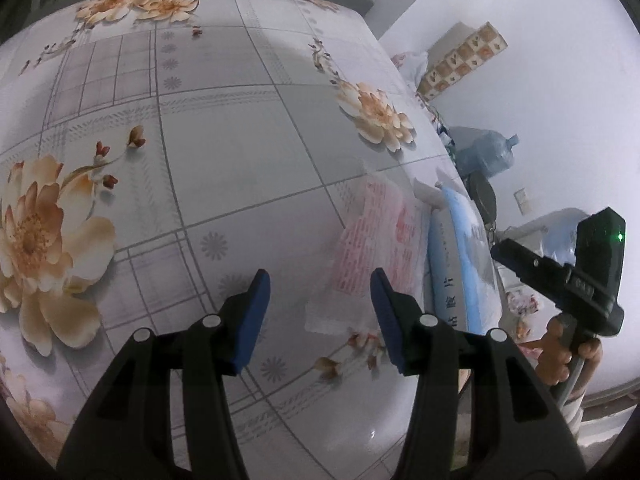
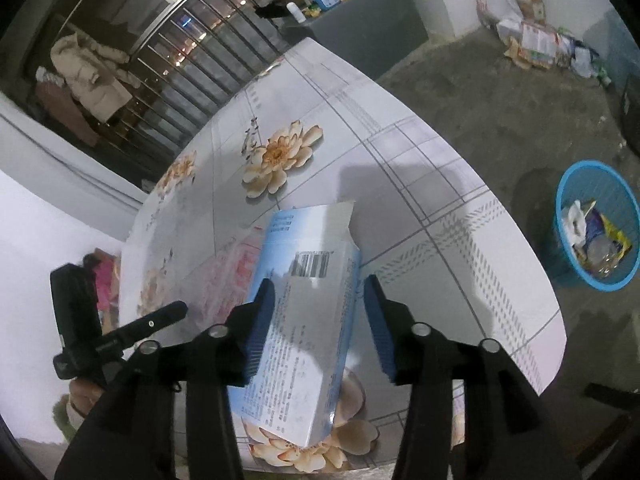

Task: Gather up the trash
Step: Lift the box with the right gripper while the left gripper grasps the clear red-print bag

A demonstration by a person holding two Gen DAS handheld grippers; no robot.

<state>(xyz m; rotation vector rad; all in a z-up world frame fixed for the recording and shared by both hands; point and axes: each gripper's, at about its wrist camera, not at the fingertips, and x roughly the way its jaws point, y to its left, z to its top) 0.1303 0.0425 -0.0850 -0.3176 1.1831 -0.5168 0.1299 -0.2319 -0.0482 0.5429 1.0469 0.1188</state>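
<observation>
The blue box lies near the table's edge between the spread fingers of the right tongs (untouched by them), beside a pink-printed wrapper, left tongs spread over bare cloth.

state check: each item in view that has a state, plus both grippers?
blue box: end flap open, lying on the table, between the right gripper's pads
pink leaflet: flat on the table beside the box
blue basket: on the floor, trash inside
left gripper: open, empty
right gripper: open, not gripping
</observation>
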